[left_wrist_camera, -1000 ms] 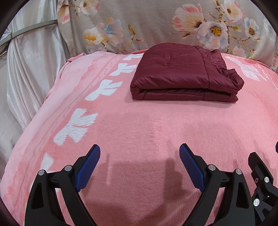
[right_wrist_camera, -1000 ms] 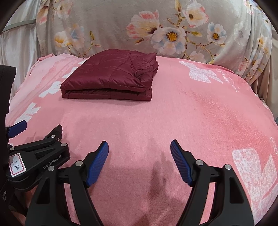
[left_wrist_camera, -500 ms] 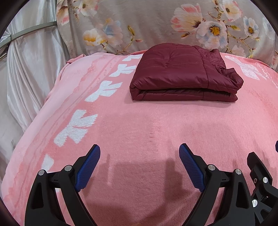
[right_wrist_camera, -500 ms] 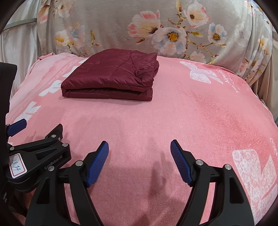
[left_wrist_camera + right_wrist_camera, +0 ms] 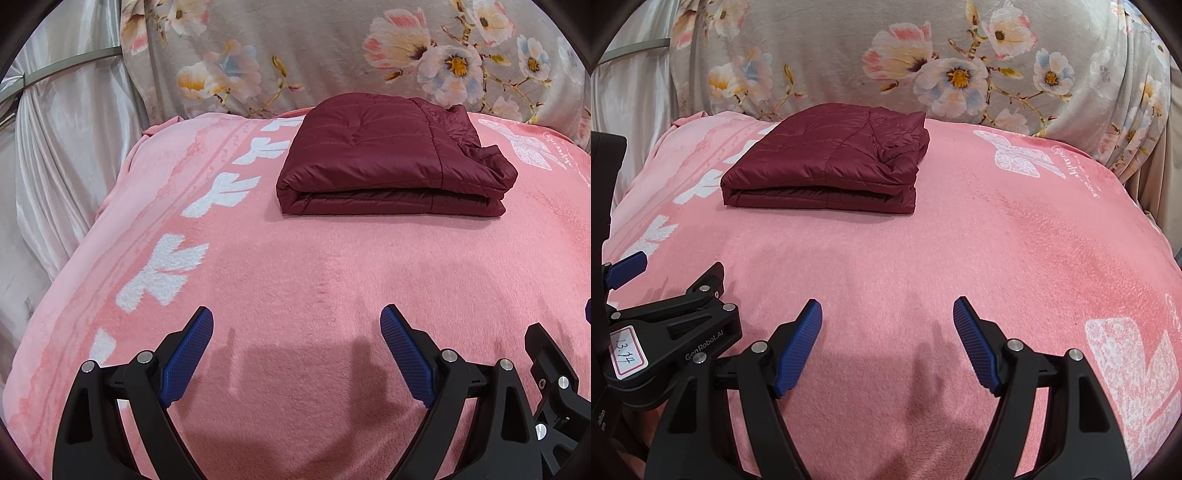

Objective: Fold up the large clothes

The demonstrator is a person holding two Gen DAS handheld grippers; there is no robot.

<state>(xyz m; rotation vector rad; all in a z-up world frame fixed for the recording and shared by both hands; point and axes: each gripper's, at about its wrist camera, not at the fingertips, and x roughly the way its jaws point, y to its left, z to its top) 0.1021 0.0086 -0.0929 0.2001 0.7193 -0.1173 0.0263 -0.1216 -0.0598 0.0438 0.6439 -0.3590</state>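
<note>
While both grippers wait: left gripper (image 5: 297, 328) and right gripper (image 5: 887, 319) have jaws apart, empty.
Jacket place: maroon jacket (image 5: 391, 162) lies folded, far on pink blanket (image 5: 295, 266).
Handling: probably light, puffy, slippery; grip near folded edge.
Around: floral cover (image 5: 849, 55) behind; nothing blocks.

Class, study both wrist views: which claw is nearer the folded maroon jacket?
Neither clearly. The left claw and the right claw both hover open over the pink blanket, well short of the jacket; the left faces it more squarely.
</note>
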